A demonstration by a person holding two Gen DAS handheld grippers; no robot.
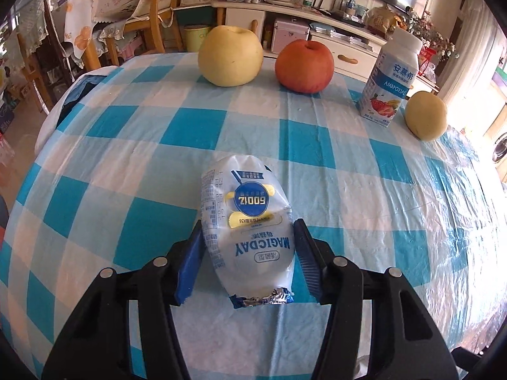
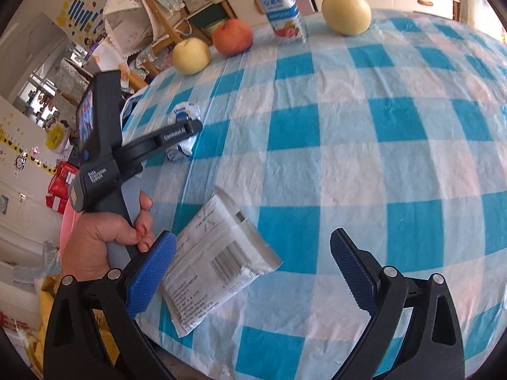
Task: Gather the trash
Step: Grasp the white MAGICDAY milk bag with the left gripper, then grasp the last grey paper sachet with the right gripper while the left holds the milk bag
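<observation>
Right now the left gripper (image 1: 248,261) straddles a white MAGICDAY wrapper (image 1: 247,221) lying on the checked tablecloth (image 1: 348,190) near the table's front edge; its left blue pad seems to touch the wrapper's side while the right pad stands just clear, so the jaws are about half closed around it and not yet clamped. Closer to the same front edge, the right gripper (image 2: 253,272) hangs with its jaws wide apart and empty, and a flat white sachet (image 2: 218,259) lies under its left pad; a hand (image 2: 104,240) holds the left tool beside it. Judging from this, the wrapper is puffy and slick, so a squeeze could let it squirt forward out of the pads; the thin sachet lies flat on crinkled plastic, so the pads may slide over it or pinch the tablecloth instead. Along the far edge stand things that are not trash: 2 yellow pears (image 1: 230,57) (image 1: 426,115), 1 red apple (image 1: 304,66) and 1 yoghurt bottle (image 1: 391,76); counted as trash, 1 wrapper and 1 sachet.
</observation>
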